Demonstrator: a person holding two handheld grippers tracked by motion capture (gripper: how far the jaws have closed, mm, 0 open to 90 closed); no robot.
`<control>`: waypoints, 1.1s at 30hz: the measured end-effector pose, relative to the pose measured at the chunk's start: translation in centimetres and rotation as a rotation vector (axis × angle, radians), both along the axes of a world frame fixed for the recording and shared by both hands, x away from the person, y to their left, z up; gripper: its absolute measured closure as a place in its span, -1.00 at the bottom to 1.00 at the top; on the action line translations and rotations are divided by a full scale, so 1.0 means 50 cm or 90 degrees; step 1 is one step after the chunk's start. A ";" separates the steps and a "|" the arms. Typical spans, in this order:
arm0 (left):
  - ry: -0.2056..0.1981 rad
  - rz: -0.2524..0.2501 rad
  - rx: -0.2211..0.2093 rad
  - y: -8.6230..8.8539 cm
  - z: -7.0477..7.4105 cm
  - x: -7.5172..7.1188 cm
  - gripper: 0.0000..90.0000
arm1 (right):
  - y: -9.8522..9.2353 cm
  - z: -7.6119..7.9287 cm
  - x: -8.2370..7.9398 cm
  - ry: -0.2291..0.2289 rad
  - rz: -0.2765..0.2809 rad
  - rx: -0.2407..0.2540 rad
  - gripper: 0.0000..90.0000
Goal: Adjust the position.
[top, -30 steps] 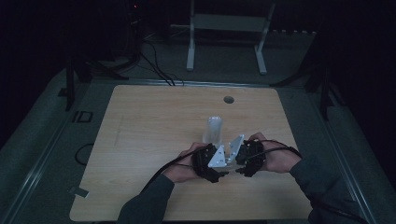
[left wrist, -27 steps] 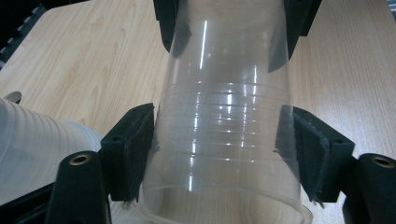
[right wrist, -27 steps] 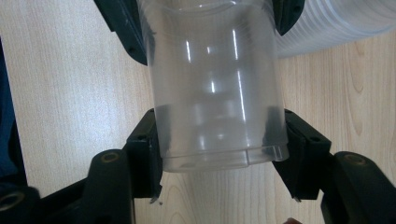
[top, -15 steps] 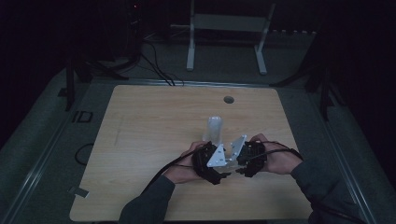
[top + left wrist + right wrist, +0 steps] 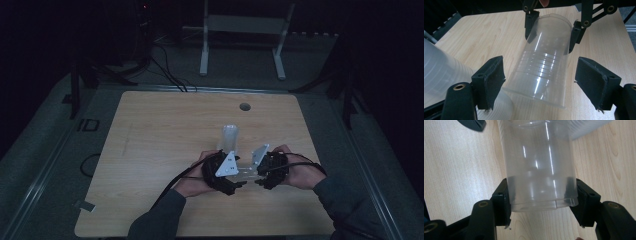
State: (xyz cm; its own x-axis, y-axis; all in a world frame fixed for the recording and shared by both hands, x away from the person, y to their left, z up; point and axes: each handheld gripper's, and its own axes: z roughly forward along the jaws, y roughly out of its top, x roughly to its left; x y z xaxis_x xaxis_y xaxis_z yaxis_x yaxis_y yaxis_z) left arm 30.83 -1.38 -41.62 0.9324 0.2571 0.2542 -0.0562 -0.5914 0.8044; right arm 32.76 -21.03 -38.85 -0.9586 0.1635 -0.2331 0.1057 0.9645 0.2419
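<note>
A clear plastic cup (image 5: 539,162) lies level above the table, and my right gripper (image 5: 540,200) is shut on its base end, both pads pressed to the wall. In the left gripper view the cup (image 5: 544,67) points its rim end at me, between the jaws of my left gripper (image 5: 544,85). Those jaws have just been closing, and both pads still stand apart from the cup's wall. The right gripper (image 5: 552,27) shows beyond it, clamped on the far end. From above, the left gripper (image 5: 240,183) and right gripper (image 5: 257,181) meet at the cup (image 5: 248,175) near the table's front.
A stack of clear cups (image 5: 230,137) lies on the wooden table (image 5: 150,130) just beyond the hands, and shows as the stack (image 5: 439,67) at the left. A round hole (image 5: 244,106) sits near the far edge. Cables trail back from both grippers.
</note>
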 end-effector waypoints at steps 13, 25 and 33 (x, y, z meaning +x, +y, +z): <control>-0.001 0.023 -0.016 0.012 0.004 0.006 -0.40 | -0.040 -0.012 0.002 -0.003 -0.070 0.034 -0.07; 0.002 0.029 -0.029 0.021 0.006 0.011 -0.26 | -0.065 -0.013 0.006 -0.022 -0.117 0.069 -0.07; 0.017 0.034 -0.048 0.029 0.006 0.016 -0.21 | -0.078 -0.008 -0.002 -0.044 -0.146 0.111 -0.07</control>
State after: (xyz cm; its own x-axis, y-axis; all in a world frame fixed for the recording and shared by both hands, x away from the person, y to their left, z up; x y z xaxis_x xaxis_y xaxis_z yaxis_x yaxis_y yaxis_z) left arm 31.65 0.09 -41.33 0.9227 0.3248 0.2079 -0.0042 -0.5306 0.8476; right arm 32.67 -24.93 -39.25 -0.8749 0.4174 -0.2455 0.2939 0.8607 0.4157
